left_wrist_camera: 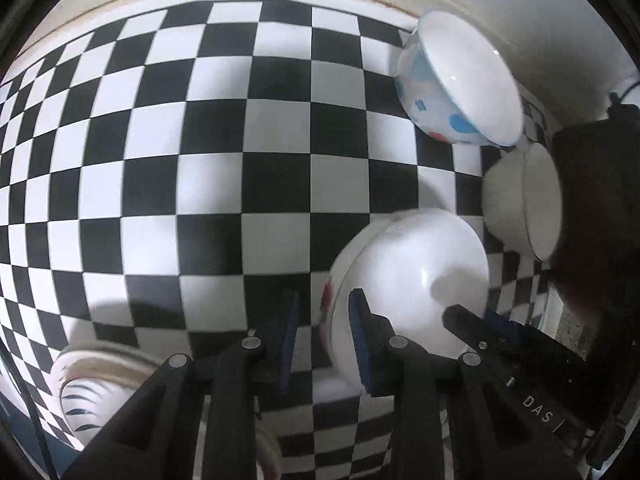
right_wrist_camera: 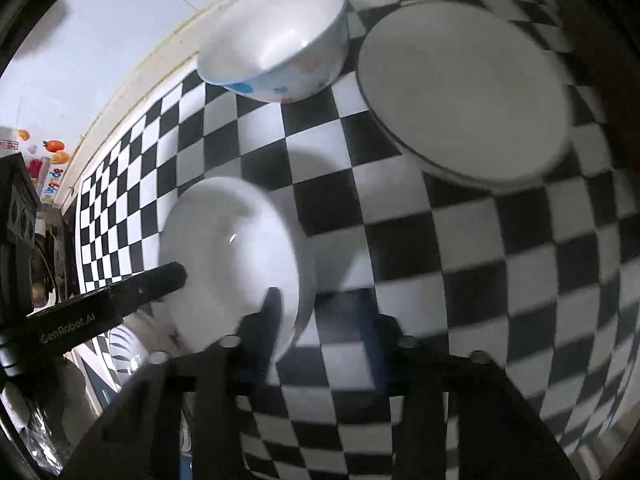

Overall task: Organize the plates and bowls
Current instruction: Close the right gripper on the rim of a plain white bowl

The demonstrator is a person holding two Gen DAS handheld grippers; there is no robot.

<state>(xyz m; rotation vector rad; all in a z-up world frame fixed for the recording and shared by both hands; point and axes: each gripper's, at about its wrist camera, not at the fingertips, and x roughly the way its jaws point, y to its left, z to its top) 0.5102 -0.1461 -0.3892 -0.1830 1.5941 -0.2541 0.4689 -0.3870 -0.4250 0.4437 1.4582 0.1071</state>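
Left claw (left_wrist_camera: pixel 324 344) is clamped on the rim of a white bowl (left_wrist_camera: pixel 412 276); right claw (right_wrist_camera: pixel 320 336) grips the opposite rim, both holding it above the checked cloth (left_wrist_camera: pixel 200 160). Plate (right_wrist_camera: pixel 464 108) lies near the far edge, beside a spotted bowl (right_wrist_camera: pixel 276 36). Glazed ware looks stiff, slippery, breakable; rim grips seem best.

I see glossy, smooth ceramic on the white bowl (left_wrist_camera: pixel 412 280) and the blue-spotted bowl (right_wrist_camera: pixel 276 36). My grippers' fingers (left_wrist_camera: pixel 472 326) look like matt black plastic, and the checkered tabletop (left_wrist_camera: pixel 200 160) shows a smooth, faintly sheeny surface.
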